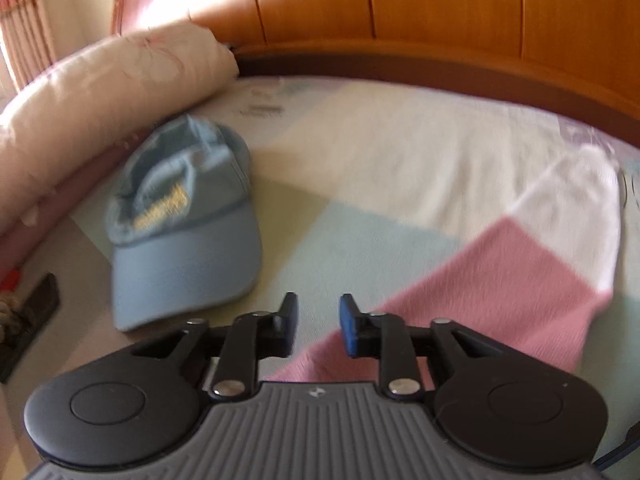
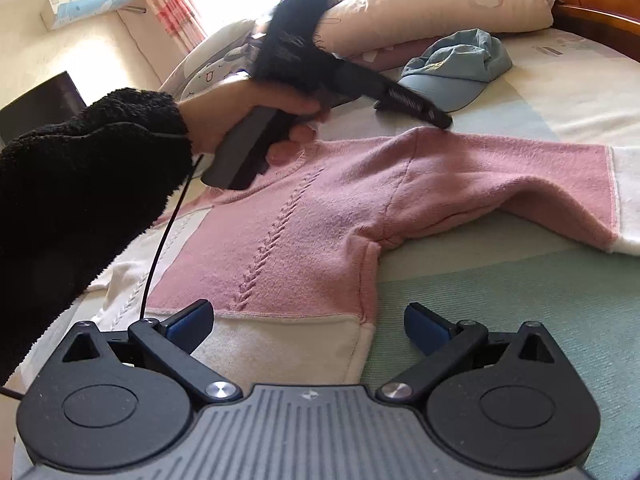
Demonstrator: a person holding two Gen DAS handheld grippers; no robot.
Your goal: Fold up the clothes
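Note:
A pink and white knitted sweater (image 2: 304, 216) lies flat on the bed, one sleeve (image 1: 500, 280) stretched out to the right and ending in a white cuff (image 1: 580, 200). My left gripper (image 1: 319, 320) hovers at the sweater's shoulder. Its blue pads (image 1: 347, 328) stand a narrow gap apart with only bedsheet showing between them. In the right wrist view a hand holds that left gripper (image 2: 436, 118), its tip just above the shoulder seam. My right gripper (image 2: 310, 326) is wide open above the white hem (image 2: 288, 344), gripping nothing.
A light blue cap (image 1: 184, 232) lies on the sheet left of the sleeve, beside a cream pillow (image 1: 112, 92). The wooden headboard (image 1: 400, 4) curves along the back. A black fleece sleeve (image 2: 80, 200) and a thin cable (image 2: 160, 248) cross the sweater's left side.

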